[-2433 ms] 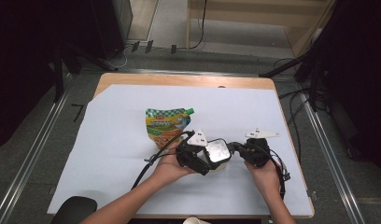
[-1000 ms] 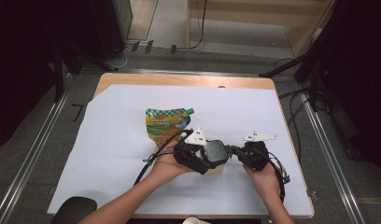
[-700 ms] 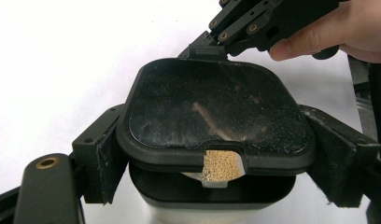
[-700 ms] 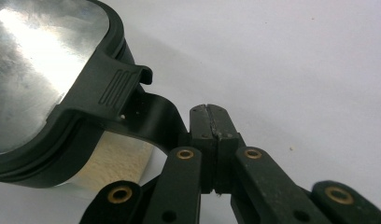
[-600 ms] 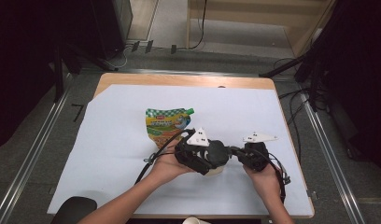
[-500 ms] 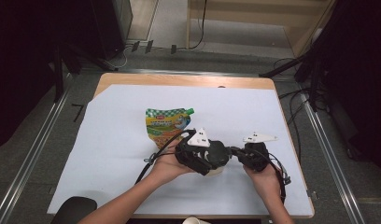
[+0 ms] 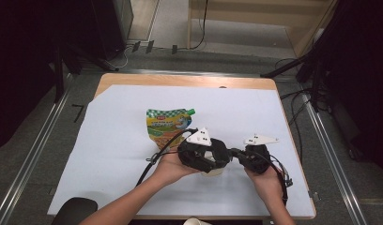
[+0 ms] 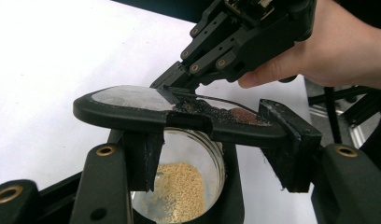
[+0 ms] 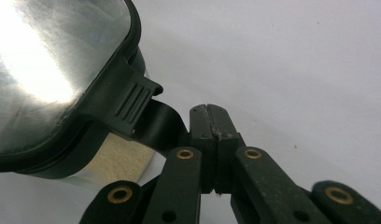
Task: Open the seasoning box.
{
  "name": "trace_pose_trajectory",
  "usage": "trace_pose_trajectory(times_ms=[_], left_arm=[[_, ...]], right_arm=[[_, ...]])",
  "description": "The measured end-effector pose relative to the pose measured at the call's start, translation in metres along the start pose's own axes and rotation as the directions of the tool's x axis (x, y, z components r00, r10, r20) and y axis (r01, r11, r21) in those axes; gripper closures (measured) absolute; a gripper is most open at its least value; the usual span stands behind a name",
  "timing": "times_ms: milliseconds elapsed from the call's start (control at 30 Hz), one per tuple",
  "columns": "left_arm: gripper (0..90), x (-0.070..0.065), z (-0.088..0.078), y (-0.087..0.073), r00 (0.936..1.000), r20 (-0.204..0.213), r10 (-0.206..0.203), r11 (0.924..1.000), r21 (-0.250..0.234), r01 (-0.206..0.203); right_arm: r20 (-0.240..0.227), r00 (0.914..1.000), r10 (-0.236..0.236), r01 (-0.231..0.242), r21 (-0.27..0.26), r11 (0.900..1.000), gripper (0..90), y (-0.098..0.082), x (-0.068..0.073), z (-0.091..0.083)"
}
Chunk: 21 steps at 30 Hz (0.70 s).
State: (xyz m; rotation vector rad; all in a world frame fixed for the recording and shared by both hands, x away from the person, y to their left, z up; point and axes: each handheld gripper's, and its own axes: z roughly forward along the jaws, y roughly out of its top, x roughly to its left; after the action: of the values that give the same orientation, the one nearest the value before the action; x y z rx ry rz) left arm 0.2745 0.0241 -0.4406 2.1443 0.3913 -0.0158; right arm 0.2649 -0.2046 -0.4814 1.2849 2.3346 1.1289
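Observation:
A glass jar (image 8: 188, 182) of beige granules stands near the table's front edge, under the two grippers (image 7: 213, 171). Its black lid (image 8: 132, 100) has a clear window and tilts up over the mouth. My left gripper (image 8: 216, 156) straddles the jar and lid. Its jaws have just been closing, and a strip of table still shows between the jar and the right-hand jaw. My right gripper (image 9: 209, 116) is shut on the lid's black tab (image 9: 156, 123) and meets the lid's far edge in the left gripper view (image 8: 172, 86). A green and yellow spouted pouch (image 7: 168, 124) lies flat behind.
A white sheet (image 7: 110, 154) covers the wooden table (image 7: 180, 80). A dark round object (image 7: 77, 211) sits at the front left corner, and a white cup rim (image 7: 196, 221) at the front edge. Cables (image 7: 154, 157) trail from the grippers. Metal rails flank the table.
My left gripper has edged right over the jar, covering the pale lid window that showed between the grippers earlier. The right hand and the pouch have stayed put.

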Motion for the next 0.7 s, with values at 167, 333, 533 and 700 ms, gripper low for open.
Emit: trace_pose_trajectory(times_ms=[167,333,533,700], left_arm=[[49.7,-0.002,-0.001,0.005,1.0000,0.000,0.004,0.9995,0.032,-0.004],[54.0,0.001,-0.002,0.008,0.9989,0.038,-0.029,0.9991,0.033,0.028],[65.1,0.003,-0.007,0.011,0.9978,0.061,-0.025,0.9996,0.015,0.024],[66.2,-0.003,-0.007,0.013,0.9977,0.067,-0.011,0.9998,0.019,0.010]], right_arm=[[-0.004,1.0000,0.002,-0.002,-0.001,1.000,90.0,0.000,0.000,0.000],[-0.014,0.9999,-0.001,0.001,0.002,1.000,90.0,-0.001,0.000,-0.001],[-0.034,0.9994,-0.004,0.004,-0.002,1.000,90.0,-0.003,0.009,-0.003],[-0.036,0.9993,-0.006,0.006,-0.003,1.000,90.0,-0.004,0.017,-0.004]])
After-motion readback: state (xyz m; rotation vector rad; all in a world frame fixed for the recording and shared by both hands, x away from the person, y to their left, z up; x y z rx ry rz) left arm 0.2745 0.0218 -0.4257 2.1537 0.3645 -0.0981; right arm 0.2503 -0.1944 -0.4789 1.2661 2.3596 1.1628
